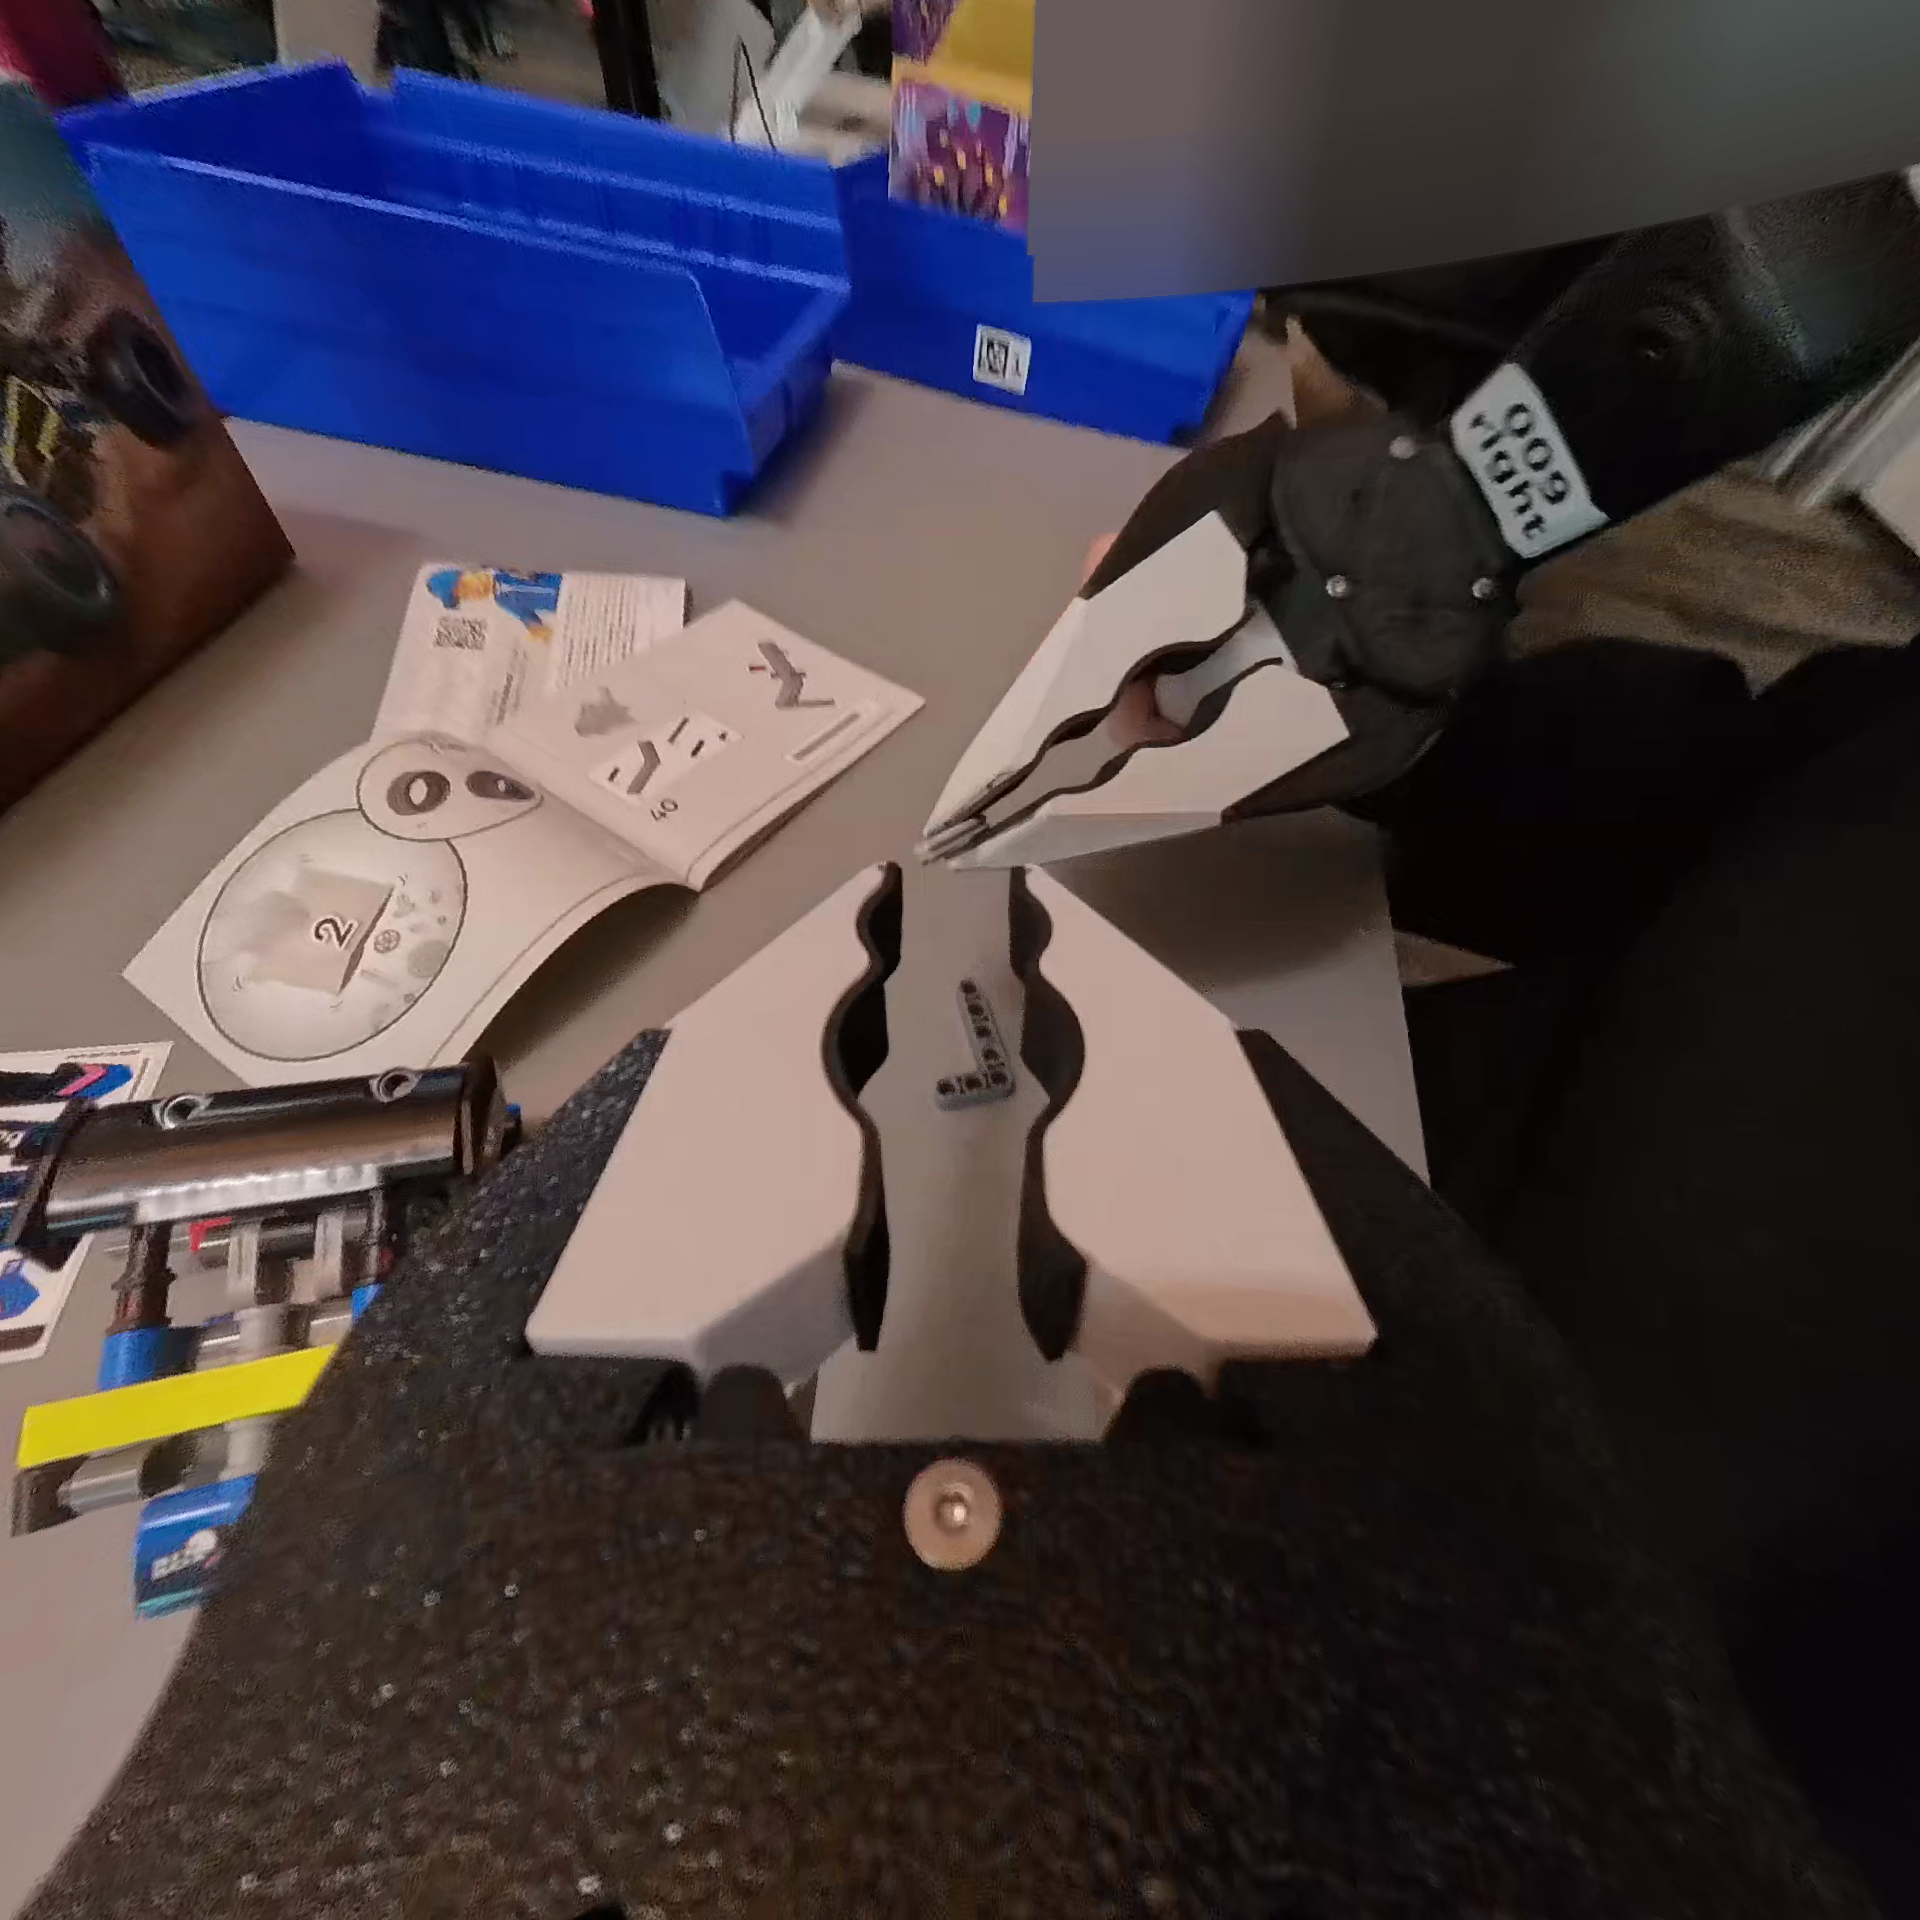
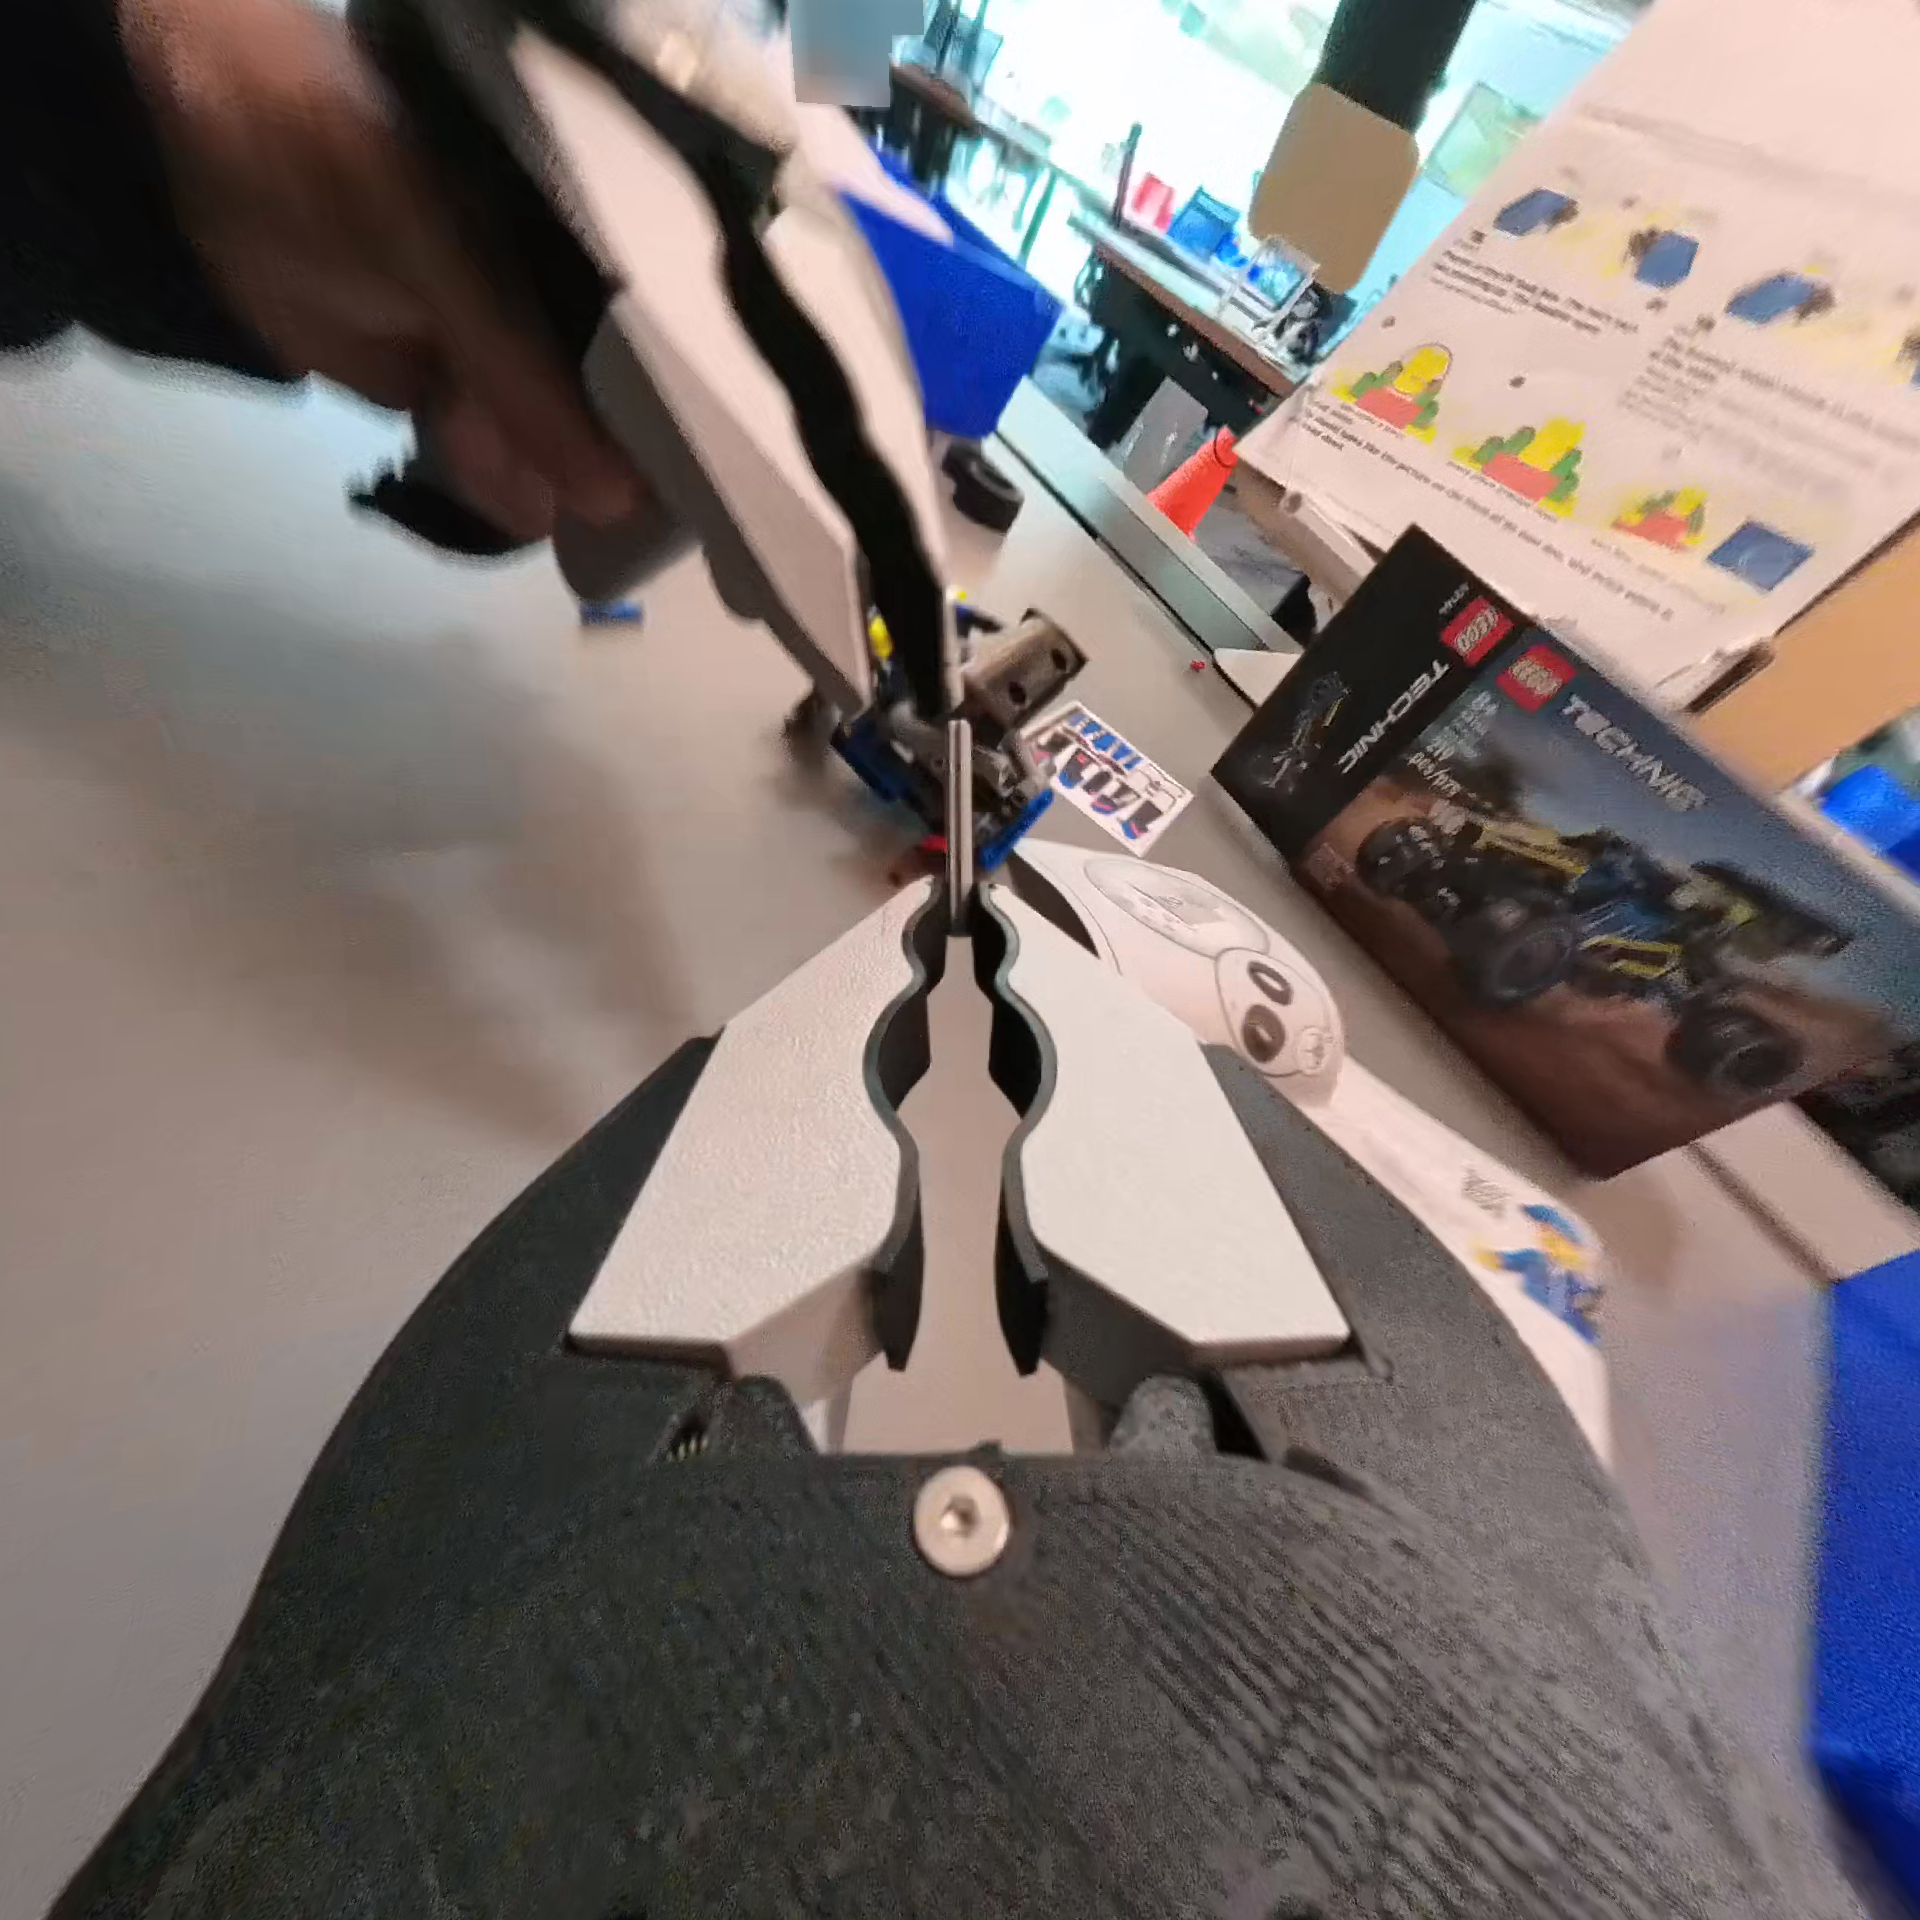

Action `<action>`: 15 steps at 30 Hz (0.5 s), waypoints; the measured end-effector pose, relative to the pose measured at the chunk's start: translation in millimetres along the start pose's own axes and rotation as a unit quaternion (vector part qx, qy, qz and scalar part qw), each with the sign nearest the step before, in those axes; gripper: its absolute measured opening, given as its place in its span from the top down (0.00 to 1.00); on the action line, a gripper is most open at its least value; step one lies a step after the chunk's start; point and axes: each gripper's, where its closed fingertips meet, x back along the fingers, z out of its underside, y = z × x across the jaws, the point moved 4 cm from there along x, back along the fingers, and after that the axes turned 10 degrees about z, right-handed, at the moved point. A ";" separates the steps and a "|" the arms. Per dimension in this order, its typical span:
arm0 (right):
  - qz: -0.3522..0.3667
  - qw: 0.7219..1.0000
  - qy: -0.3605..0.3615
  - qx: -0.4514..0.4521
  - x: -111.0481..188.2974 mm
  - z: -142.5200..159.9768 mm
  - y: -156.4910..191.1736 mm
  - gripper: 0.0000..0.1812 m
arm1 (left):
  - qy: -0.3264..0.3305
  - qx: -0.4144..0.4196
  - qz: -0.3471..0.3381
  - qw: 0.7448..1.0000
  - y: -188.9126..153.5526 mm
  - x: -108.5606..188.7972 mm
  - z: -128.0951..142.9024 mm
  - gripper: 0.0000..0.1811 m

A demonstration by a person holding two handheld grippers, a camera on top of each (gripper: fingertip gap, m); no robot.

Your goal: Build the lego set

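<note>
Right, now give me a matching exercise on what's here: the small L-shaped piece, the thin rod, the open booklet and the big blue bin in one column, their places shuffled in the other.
Things:
1. small grey L-shaped lego beam
2. thin grey lego axle rod
3. open white paper instruction booklet
4. long blue plastic bin

Places:
A. pinched in the tips of the right gripper
B. farthest back, beyond the booklet
C. flat on the grey table, seen between the fingers of the open left gripper
D. spread on the table, left of the left gripper

Pairs: 1-C, 2-A, 3-D, 4-B
</note>
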 end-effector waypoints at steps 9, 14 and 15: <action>-0.032 0.995 -0.049 -0.086 -0.3 -8.7 2.2 0.99 | -0.023 0.008 0.024 0.999 -5.5 -11.4 -1.5 0.91; -0.046 0.996 -0.045 -0.063 -1.4 -5.6 7.5 0.99 | -0.024 0.010 0.026 0.999 -2.7 -9.8 -1.3 0.92; -0.042 0.997 -0.042 -0.056 -1.9 -4.5 7.9 0.99 | -0.025 0.011 0.025 0.999 -1.6 -8.7 -1.6 0.93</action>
